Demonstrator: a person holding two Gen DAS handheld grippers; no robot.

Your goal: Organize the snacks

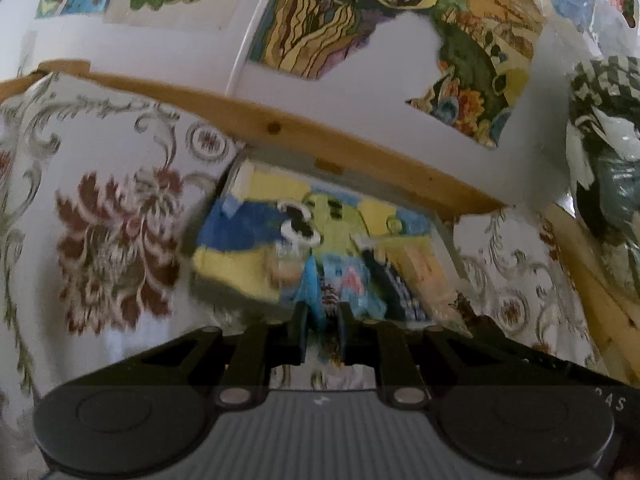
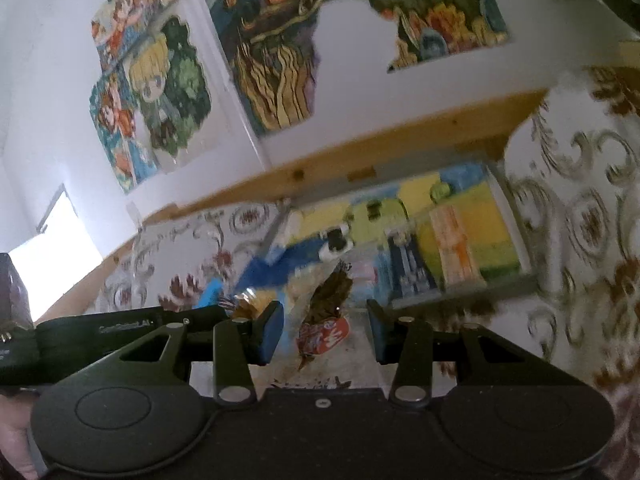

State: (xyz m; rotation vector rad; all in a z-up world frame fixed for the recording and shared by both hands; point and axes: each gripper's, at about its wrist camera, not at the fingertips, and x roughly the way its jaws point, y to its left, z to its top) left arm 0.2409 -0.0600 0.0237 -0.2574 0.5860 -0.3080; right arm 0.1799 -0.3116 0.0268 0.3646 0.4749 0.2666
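1. Far left in the right wrist view, the left tool (image 2: 224,312) reaches in from the side. It is low over the floral cloth (image 2: 580,220), and its tip is just beside the right tool's left finger.

2. In its own view, the left tool (image 1: 324,312) has its fingers drawn close together. They look clamped on the near end of a blue packet (image 1: 340,280). The packet points straight ahead of the tool toward the tray (image 1: 448,236). Blur hides the packet's print.

3. In the middle, the right tool (image 2: 326,320) has its fingers spread wide apart. A red-and-brown snack (image 2: 326,330) sits in the gap between them. As far as can be seen, neither blue pad (image 2: 270,332) touches it.

4. The snack's long axis runs away from the tool, leaning a little to the right. That puts it roughly in line with the fingers, so closing them would catch it across its narrow width. The right tool is plainly the nearer one for this piece.

5. Further right and beyond the snack, the tray (image 2: 460,292) rests on the cloth against a wooden rail (image 2: 400,148). Some flat packs already lie inside it.

6. My judgement is that the tray is ahead and to the right of the right tool. A gripped snack would therefore travel forward and rightward over the near rim.
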